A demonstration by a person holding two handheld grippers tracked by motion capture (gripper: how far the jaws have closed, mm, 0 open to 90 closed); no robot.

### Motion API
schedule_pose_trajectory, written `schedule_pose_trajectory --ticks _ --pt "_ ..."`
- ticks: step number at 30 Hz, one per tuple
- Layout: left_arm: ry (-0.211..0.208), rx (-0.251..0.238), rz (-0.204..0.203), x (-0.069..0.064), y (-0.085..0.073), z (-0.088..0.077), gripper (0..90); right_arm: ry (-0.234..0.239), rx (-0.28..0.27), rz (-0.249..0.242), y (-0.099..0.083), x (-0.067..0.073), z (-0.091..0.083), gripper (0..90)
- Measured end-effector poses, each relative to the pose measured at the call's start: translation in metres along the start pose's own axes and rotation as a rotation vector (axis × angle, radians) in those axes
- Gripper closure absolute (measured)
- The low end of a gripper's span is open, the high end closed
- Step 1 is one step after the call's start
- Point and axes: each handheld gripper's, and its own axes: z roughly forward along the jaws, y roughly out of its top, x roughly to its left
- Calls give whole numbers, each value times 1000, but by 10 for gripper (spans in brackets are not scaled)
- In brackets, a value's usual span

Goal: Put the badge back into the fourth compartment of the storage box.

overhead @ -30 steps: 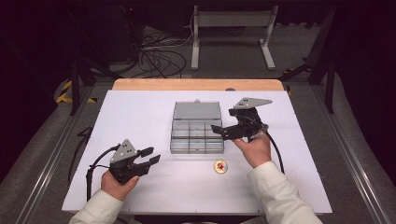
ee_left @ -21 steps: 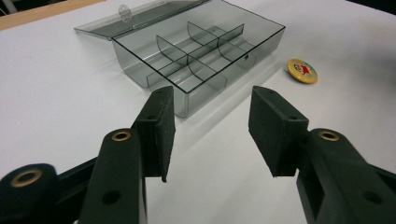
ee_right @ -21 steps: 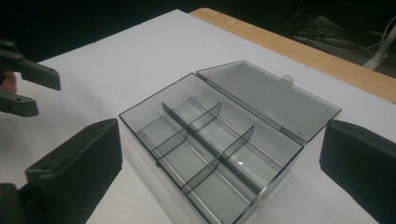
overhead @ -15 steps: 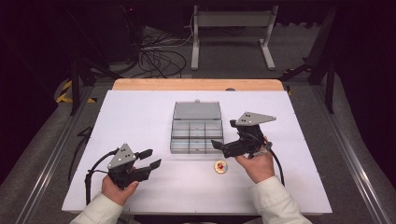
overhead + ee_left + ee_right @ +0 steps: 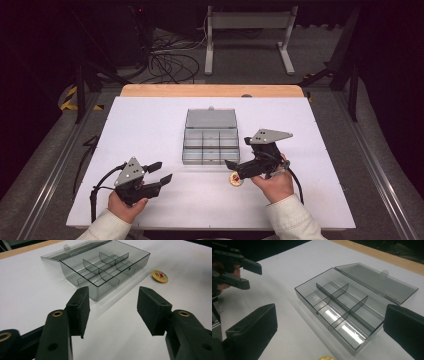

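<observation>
A clear grey compartment box (image 5: 211,145) lies at the table's middle with its lid (image 5: 211,119) folded back flat. A small round yellow badge (image 5: 234,179) rests on the white table just in front of the box's right corner. My right gripper (image 5: 237,152) hovers over that corner and the badge, open wide, having spread a little more in the last second. In the right gripper view the box (image 5: 342,305) lies between the pads and the badge (image 5: 327,358) peeks in at the bottom. My left gripper (image 5: 164,170), near left, is open and has just been opening, with nothing between its pads.
The white table (image 5: 150,125) has a wooden strip (image 5: 210,90) along its far edge. Cables and a metal stand sit on the dark floor beyond. From the left gripper view the box (image 5: 105,267) and the badge (image 5: 160,276) lie ahead.
The right gripper has come toward the near edge and slightly down, from beside the box to above the badge. The left gripper's jaws stand wider apart; that hand stayed put.
</observation>
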Motion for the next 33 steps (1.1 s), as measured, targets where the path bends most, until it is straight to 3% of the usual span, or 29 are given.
schedule_pose_trajectory --ticks 8,15,23,33 --pt "-6 -4 2 0 0 -1 428 17 16 14 -4 2 -2 6" --pt "-15 -1 -7 -1 0 -2 420 11 83 39 -10 5 1 40" --pt "33 -24 -7 -4 -1 -4 400 7 181 53 -17 10 12 62" --pt "37 -27 -7 -5 -2 -4 385 -40 277 55 -25 12 26 99"
